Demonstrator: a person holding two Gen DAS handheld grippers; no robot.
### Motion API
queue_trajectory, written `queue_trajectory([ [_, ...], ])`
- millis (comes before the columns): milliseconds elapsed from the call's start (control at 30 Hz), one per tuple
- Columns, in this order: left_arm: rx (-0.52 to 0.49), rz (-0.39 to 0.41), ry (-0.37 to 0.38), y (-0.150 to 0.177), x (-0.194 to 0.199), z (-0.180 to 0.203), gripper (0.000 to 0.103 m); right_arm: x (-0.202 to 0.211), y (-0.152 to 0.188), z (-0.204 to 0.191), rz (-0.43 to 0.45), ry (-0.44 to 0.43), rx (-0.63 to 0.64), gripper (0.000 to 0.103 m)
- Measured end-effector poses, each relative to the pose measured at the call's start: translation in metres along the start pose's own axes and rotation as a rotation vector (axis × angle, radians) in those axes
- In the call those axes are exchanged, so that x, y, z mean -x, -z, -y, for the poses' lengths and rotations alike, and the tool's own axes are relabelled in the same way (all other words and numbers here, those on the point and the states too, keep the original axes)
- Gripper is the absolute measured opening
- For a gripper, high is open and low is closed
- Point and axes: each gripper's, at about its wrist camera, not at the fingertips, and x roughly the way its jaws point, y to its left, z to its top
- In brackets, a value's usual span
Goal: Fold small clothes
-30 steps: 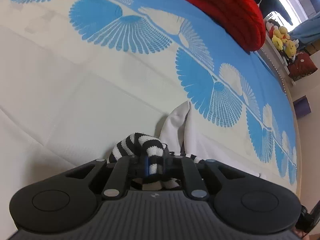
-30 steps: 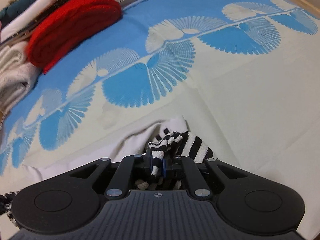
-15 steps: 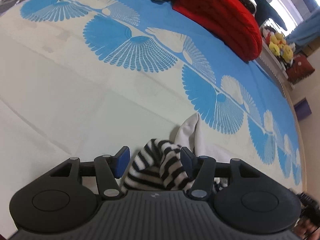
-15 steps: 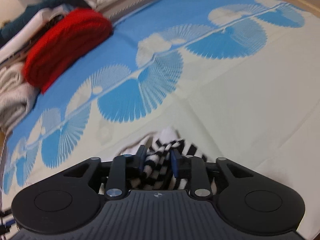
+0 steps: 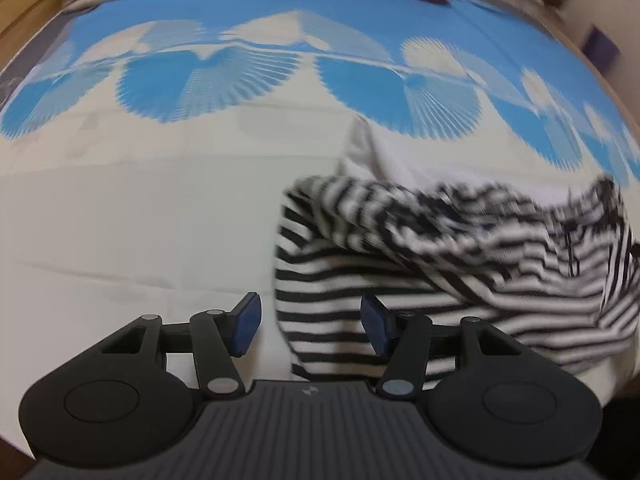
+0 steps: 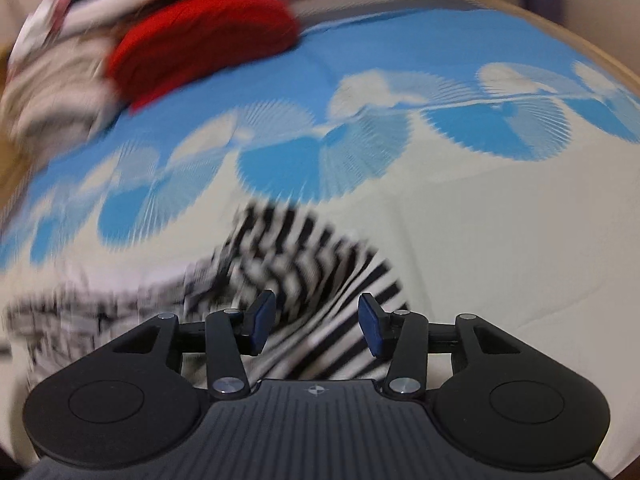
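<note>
change since the earlier frames: both grippers, then pinched on bunched striped cloth, have let go; the right gripper's jaws have just been opening. both views now sit further back and higher over the bed.

item 1, striped garment (image 5: pixel 440 272): black-and-white stripes with a white part showing behind it. lies rumpled on the cream part of the bedsheet (image 5: pixel 140 220), one layer turned over another. near the blue fan print, not on it. in the right wrist view it shows as (image 6: pixel 304 272), blurred.

item 2, left gripper (image 5: pixel 310 326): jaws spread, blue pads clear of the cloth; the garment's near edge lies below and between them, not pressed. points steeply down at the bed.

item 3, right gripper (image 6: pixel 316 326): jaws spread, nothing pinched; striped cloth lies beneath the gap. tilted down, less steeply by the look of it.

item 4, background: red folded cloth (image 6: pixel 200 36) and a pale pile at the far end of the bed, well apart from the garment.

judgement: one fold looks laid and released. the garment is not yet neat; a fresh grasp on an edge is likely next.
</note>
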Motion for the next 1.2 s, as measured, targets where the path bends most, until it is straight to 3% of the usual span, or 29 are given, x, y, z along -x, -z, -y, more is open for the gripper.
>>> queue_trajectory([
  [167, -0.068, 0.004, -0.036, 0.001, -0.013, 0.02, 0.06, -0.014, 0.017, -0.026, -0.112, 0.001, 0.198, 0.048],
  [433, -0.044, 0.067, -0.011, -0.018, -0.025, 0.036, 0.06, -0.026, 0.014, -0.057, -0.056, 0.052, 0.349, 0.048],
  [733, -0.011, 0.124, 0.002, -0.052, -0.041, 0.054, 0.06, -0.047, -0.019, -0.073, 0.063, 0.073, 0.269, 0.048],
  [1200, 0.124, 0.184, 0.024, -0.08, -0.047, 0.025, 0.06, -0.078, -0.048, -0.062, 0.11, 0.166, 0.105, 0.047],
])
